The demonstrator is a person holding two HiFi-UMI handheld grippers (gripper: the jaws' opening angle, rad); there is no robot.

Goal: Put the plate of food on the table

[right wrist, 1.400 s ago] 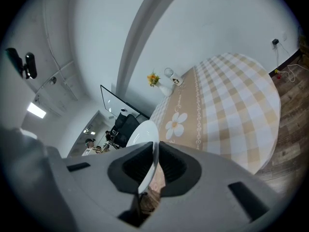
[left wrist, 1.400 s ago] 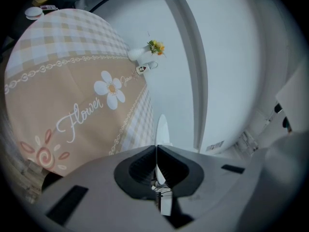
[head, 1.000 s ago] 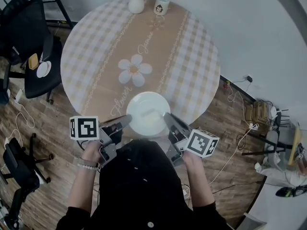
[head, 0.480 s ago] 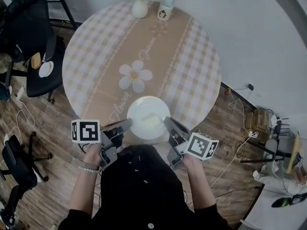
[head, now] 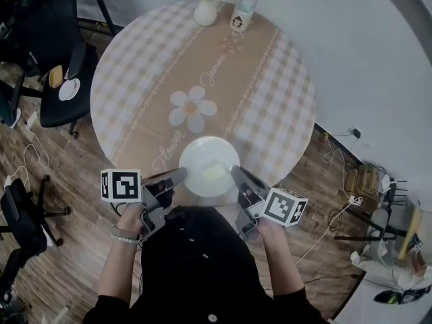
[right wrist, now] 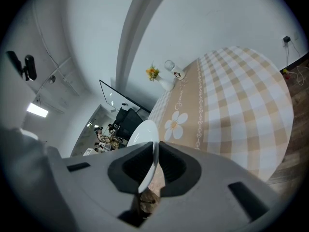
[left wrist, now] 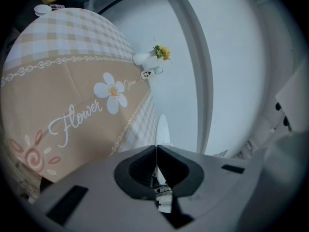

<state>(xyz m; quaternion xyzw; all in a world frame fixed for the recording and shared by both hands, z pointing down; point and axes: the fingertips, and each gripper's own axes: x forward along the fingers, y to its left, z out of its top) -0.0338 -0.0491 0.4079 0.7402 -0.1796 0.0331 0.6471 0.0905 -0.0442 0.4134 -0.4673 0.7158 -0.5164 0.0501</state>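
Left tongs (head: 180,173), right tongs (head: 234,171) | clamped on plate (head: 208,159) rim

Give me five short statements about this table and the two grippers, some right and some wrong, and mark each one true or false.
1. The left gripper and the right gripper each grip the rim of the white plate. True.
2. A vase with flowers stands at the far side of the table. True.
3. The mug stands to the left of the vase. False: in the head view it stands just to the vase's right.
4. The tablecloth is plain blue. False: it is beige and white checked, with a daisy print in the middle.
5. The left gripper is open and empty. False: its jaws are shut on the plate's edge.
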